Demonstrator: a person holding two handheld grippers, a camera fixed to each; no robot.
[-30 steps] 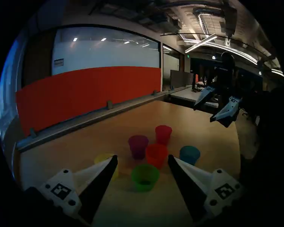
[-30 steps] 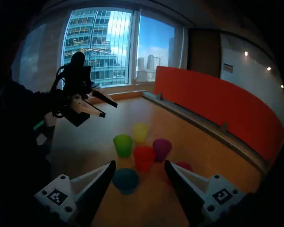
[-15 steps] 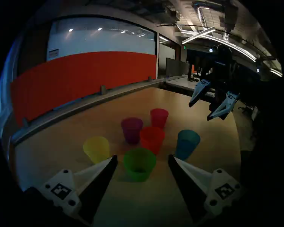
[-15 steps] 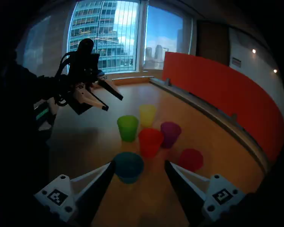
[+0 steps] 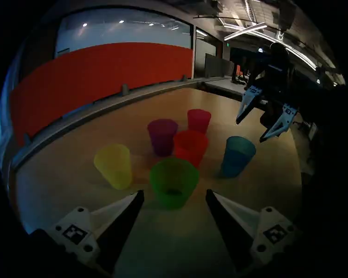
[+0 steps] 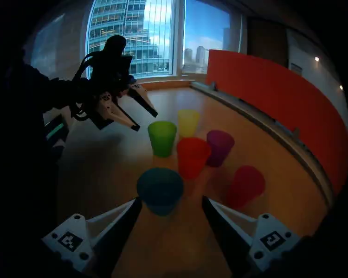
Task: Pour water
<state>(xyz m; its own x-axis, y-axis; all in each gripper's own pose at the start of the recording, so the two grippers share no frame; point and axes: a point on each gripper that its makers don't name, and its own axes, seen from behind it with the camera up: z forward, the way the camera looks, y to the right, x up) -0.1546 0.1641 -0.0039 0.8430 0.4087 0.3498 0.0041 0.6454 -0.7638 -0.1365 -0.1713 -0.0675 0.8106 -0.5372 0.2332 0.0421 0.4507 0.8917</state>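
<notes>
In the left gripper view, the left claw (image 5: 174, 193) has its two fingers spread wide and grips nothing. Just ahead of its fingertips, in line with the gap between them, a green cup (image 5: 174, 180) stands upright on the tabletop (image 5: 174, 241). A yellow cup (image 5: 113, 164) stands near the green one on its left, and a teal cup (image 5: 237, 155) stands near it on the right. Behind the green cup an orange cup (image 5: 190, 144) stands just beside a purple cup (image 5: 162, 135), and a pink cup (image 5: 199, 120) stands farthest back. All six cups are upright with their mouths up. I cannot tell whether any of them holds water.

Beyond the teal cup the right claw (image 5: 250, 131) hangs above the tabletop with its fingers apart and nothing between them.

In the right gripper view, the right claw's own fingers are spread, and the teal cup stands just ahead of the tips, nearer the finger on the left of the view. Farther off, the left claw hangs in the air near the green cup, its fingers apart, held by an arm in a dark sleeve (image 6: 48, 92).

An orange wall panel (image 5: 95, 69) runs along the far edge of the tabletop, and a window (image 6: 141, 37) looks out on tall buildings.
</notes>
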